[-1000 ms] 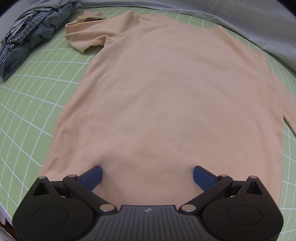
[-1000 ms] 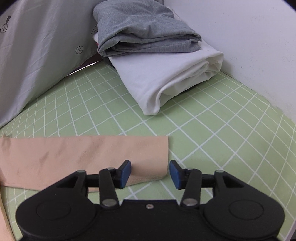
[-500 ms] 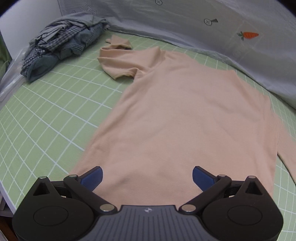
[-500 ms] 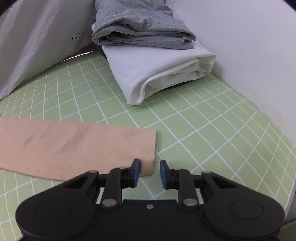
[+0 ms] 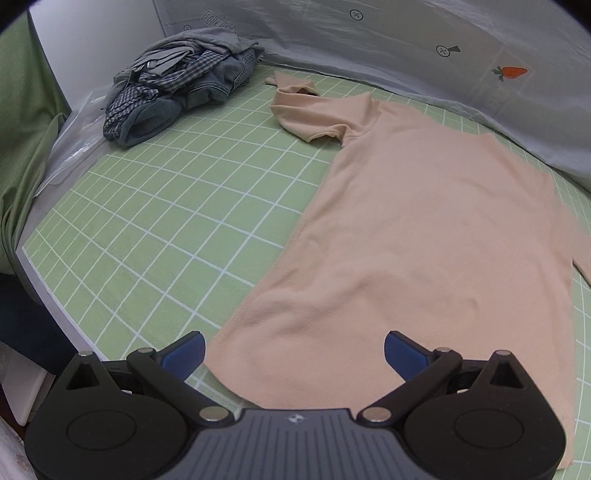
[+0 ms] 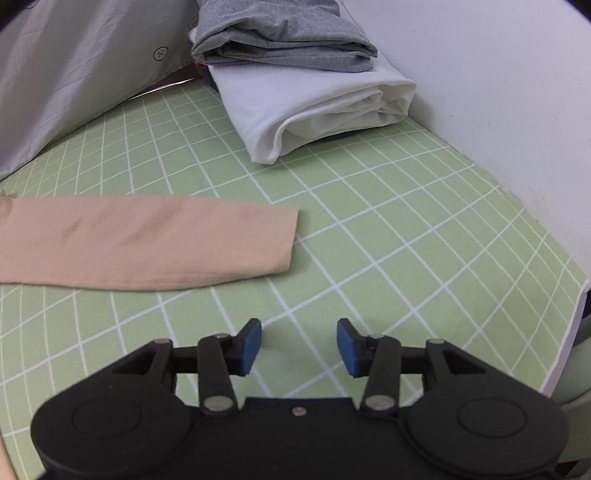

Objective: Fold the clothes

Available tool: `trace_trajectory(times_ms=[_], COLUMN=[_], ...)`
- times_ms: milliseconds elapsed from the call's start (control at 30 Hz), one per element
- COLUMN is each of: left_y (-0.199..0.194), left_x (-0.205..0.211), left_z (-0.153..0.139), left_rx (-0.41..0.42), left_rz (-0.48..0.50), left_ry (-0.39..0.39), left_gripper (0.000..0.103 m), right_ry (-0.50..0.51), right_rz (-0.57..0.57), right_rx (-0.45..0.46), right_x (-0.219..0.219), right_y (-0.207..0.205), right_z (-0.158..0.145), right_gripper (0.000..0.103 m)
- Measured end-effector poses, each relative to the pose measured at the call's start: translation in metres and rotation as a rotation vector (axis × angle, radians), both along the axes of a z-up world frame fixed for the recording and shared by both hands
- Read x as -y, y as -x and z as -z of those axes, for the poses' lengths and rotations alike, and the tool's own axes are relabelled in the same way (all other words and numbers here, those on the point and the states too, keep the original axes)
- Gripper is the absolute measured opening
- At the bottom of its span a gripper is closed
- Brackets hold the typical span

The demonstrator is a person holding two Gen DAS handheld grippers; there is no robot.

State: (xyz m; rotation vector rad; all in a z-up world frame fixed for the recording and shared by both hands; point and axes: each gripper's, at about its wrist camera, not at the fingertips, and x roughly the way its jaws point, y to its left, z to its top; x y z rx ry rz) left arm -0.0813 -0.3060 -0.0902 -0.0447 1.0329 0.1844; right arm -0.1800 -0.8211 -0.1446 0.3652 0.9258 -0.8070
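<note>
Left tool (image 5: 293, 349) nearest in its own view, blue pads spread wide, gripping nothing, parked right over the near hem of the peach short-sleeved t-shirt (image 5: 424, 236). Hem corner sits between the two pads, but can't tell whether either pad touches the fabric. Shirt spread mostly flat on the green grid-lined mat (image 5: 177, 221) covering the table, running away from the near edge toward the far right. Far-left sleeve (image 5: 308, 110) bunched and curled up rather than lying flat. Right side of the shirt slightly blurred.

Further back on the left, a crumpled pile of denim and checked clothes (image 5: 181, 85), well apart from the shirt. Behind everything, a grey sheet with small printed marks and a carrot (image 5: 461, 55) along the far edge of the mat. Green fabric (image 5: 22, 147) hanging at the far left, off the table.

Over on the right wrist view: right tool (image 6: 298, 345) also open, pads clearly apart, empty, hovering over bare mat (image 6: 406, 240). Just beyond it and to the left, a flat folded strip of the same peach fabric (image 6: 147, 240) lying on the mat, its squared end near the tool but not between the pads. Farther off, a folded white garment (image 6: 314, 103) with a folded grey garment (image 6: 280, 33) stacked on top, tucked against the white wall (image 6: 498, 74) on the right. Same grey sheet (image 6: 74, 74) on the far left there.
</note>
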Motion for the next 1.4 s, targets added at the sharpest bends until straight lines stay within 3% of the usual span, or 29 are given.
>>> trace_trajectory(times_ms=[100, 233, 433, 567, 833, 1100, 1167, 1233, 1400], left_y=[-0.007, -0.026, -0.069, -0.106, -0.185, -0.256, -0.267, -0.278, -0.306], left_x=[-0.021, -0.054, -0.107, -0.139, -0.167, -0.155, -0.151, -0.147, -0.138], left_z=[-0.001, -0.004, -0.005, -0.006, 0.001, 0.013, 0.016, 0.02, 0.027], left_rx=[0.001, 0.01, 0.041, 0.058, 0.075, 0.093, 0.094, 0.095, 0.098], left_rz=[0.014, 0.021, 0.01, 0.004, 0.045, 0.198, 0.215, 0.232, 0.274], left_ry=[-0.006, 0.007, 0.022, 0.032, 0.051, 0.074, 0.098, 0.122, 0.183], left_gripper=[0.102, 0.102, 0.102, 0.102, 0.101, 0.095, 0.09, 0.074, 0.059], right_ry=[-0.007, -0.073, -0.026, -0.037, -0.043, -0.018, -0.018, -0.017, -0.01], right_rz=[-0.028, -0.098, -0.245, -0.28, -0.179, 0.021, 0.048, 0.075, 0.101], right_rx=[0.03, 0.077, 0.094, 0.099, 0.06, 0.023, 0.01, -0.002, -0.031], right_x=[-0.038, -0.099, -0.192, -0.23, -0.253, -0.23, -0.225, -0.219, -0.211], right_y=[-0.008, -0.033, -0.081, -0.108, -0.139, -0.154, -0.159, -0.163, -0.175], right_z=[-0.003, -0.009, -0.016, -0.015, -0.001, 0.006, 0.005, 0.005, 0.004], right_gripper=[0.086, 0.102, 0.103, 0.103, 0.103, 0.103, 0.103, 0.103, 0.103])
